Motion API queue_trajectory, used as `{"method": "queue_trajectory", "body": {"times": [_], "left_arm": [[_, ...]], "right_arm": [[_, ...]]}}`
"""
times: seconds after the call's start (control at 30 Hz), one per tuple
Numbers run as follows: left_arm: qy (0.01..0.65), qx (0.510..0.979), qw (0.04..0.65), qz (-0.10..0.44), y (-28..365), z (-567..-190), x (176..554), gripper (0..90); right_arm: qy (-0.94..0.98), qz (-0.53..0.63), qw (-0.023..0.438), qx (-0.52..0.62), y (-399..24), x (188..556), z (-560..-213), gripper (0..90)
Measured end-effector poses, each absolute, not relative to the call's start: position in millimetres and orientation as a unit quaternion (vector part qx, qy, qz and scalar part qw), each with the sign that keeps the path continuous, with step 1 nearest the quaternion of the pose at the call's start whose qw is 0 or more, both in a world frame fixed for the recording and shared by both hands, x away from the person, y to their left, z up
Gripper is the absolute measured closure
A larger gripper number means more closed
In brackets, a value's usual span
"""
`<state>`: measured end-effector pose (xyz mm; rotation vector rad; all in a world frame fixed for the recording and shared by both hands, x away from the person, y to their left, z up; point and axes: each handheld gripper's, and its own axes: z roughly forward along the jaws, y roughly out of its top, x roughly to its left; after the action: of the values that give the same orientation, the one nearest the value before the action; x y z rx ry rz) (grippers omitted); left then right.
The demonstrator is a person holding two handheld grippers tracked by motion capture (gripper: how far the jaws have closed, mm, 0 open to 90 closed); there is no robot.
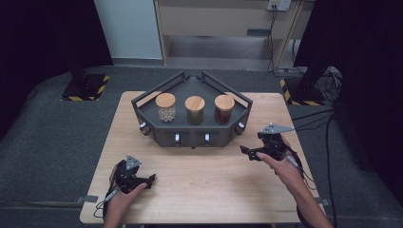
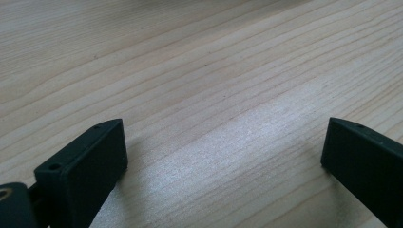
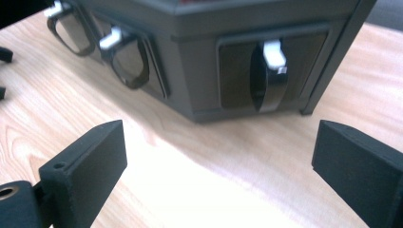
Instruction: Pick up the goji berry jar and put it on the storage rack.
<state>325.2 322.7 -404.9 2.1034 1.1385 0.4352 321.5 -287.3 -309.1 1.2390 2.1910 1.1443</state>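
Jars (image 1: 195, 109) sitting untouched in rack (image 1: 157, 127), beyond right gripper (image 3: 216, 166) jaws; left gripper (image 2: 223, 156) resting over bare table (image 2: 199, 71); both gaping wide, gripping nothing; everything remaining.

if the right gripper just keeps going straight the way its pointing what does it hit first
Most likely the dark rack's front corner face: the right gripper, jaws wide open, looks straight at the ring handle with a white tab there. Only bare table lies between. Depth is hard to judge, so it might skim the tabletop first.
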Motion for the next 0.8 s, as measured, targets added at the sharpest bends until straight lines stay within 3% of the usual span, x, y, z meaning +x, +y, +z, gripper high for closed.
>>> {"method": "queue_trajectory", "body": {"times": [0.43,0.8], "left_arm": [[0.439,0.811,0.348,0.168,323,-405,325,0.0],[0.439,0.811,0.348,0.168,323,-405,325,0.0]], "right_arm": [[0.785,0.389,0.165,0.454,-288,302,-351,4.7],[0.793,0.375,0.163,0.451,-284,293,-367,4.8]]}}
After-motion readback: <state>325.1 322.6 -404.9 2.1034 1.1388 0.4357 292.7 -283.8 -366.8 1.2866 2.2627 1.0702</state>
